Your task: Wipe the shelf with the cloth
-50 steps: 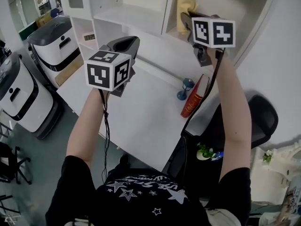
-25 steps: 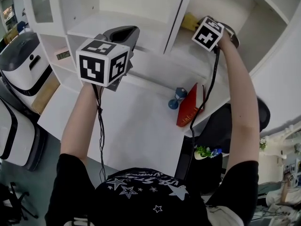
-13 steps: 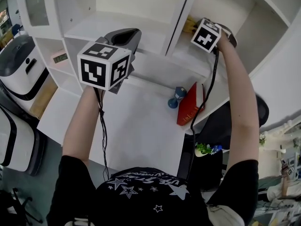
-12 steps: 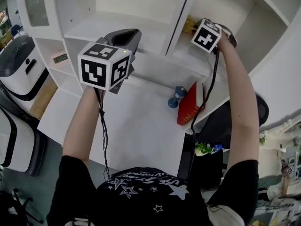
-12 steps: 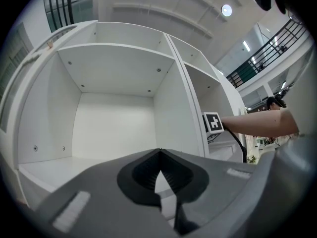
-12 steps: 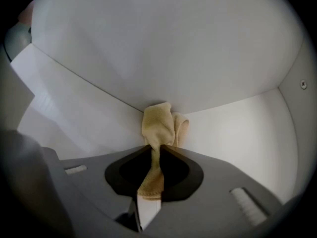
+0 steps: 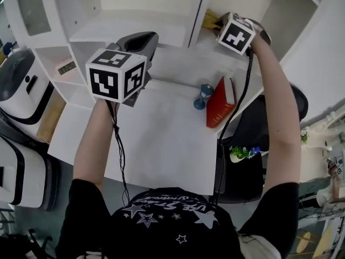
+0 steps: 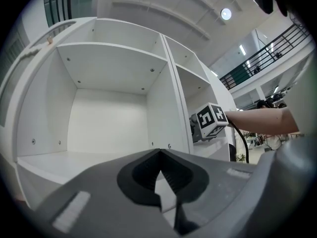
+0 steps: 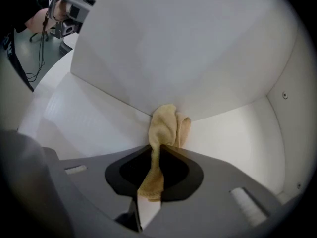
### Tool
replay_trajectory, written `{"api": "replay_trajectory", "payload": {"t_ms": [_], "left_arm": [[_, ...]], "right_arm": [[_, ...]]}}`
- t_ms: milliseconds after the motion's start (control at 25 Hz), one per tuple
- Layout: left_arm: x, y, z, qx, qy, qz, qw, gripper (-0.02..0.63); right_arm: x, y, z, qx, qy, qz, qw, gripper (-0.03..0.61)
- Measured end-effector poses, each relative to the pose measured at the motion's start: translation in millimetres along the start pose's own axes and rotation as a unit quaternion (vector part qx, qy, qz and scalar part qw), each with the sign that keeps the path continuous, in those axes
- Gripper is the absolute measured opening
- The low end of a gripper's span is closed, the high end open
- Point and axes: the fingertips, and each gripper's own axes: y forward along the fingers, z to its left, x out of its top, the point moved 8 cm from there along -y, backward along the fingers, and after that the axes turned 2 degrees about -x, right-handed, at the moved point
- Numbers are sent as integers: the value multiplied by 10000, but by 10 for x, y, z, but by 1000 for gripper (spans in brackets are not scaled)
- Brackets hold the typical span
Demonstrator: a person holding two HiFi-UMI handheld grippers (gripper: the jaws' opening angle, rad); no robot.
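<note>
A smooth, matte white tabletop (image 7: 161,139) lies nearest. At its back edge a glossy red hardback book (image 7: 221,102) leans beside a small blue hourglass-shaped object (image 7: 202,97).

Above them, the left hand-held gripper (image 8: 159,152) is raised before an open, box-shaped compartment of the white laminate shelf (image 7: 97,32). Its dark, ribbed jaws are pressed together with nothing between them. Its black-and-white marker cube (image 7: 116,74) faces the head view.

Further in, the right hand-held gripper (image 9: 158,148) reaches into the next compartment to the right. Its grey jaws are clamped on a soft, fuzzy yellow cloth (image 9: 166,128). The cloth runs as a narrow folded strip through the jaws, and its bunched, rounded end touches the seam where two flat white shelf panels meet.
</note>
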Motion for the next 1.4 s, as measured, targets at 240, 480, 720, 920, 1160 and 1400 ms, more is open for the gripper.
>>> {"api": "replay_trajectory", "payload": {"t_ms": [240, 480, 720, 920, 1160, 1400], "left_arm": [[-29, -72, -78, -161, 16, 61, 9999, 2], [-10, -110, -196, -185, 10, 55, 9998, 2], [-63, -124, -423, -75, -98, 146, 9998, 2], [-65, -163, -594, 78, -140, 249, 9996, 2], [-91, -245, -765, 259, -148, 372, 9989, 2], [-96, -346, -914, 455, -170, 447, 9978, 2]], "right_arm": [[46, -230, 144, 125, -24, -44, 9999, 77], [62, -475, 284, 320, 138, -186, 9992, 75], [68, -709, 440, 392, 19, -477, 9981, 75], [98, -853, 520, 387, -195, -650, 9969, 75], [92, -950, 573, 366, -240, -933, 9947, 75], [34, -1061, 643, 370, -170, -1172, 9923, 75]]}}
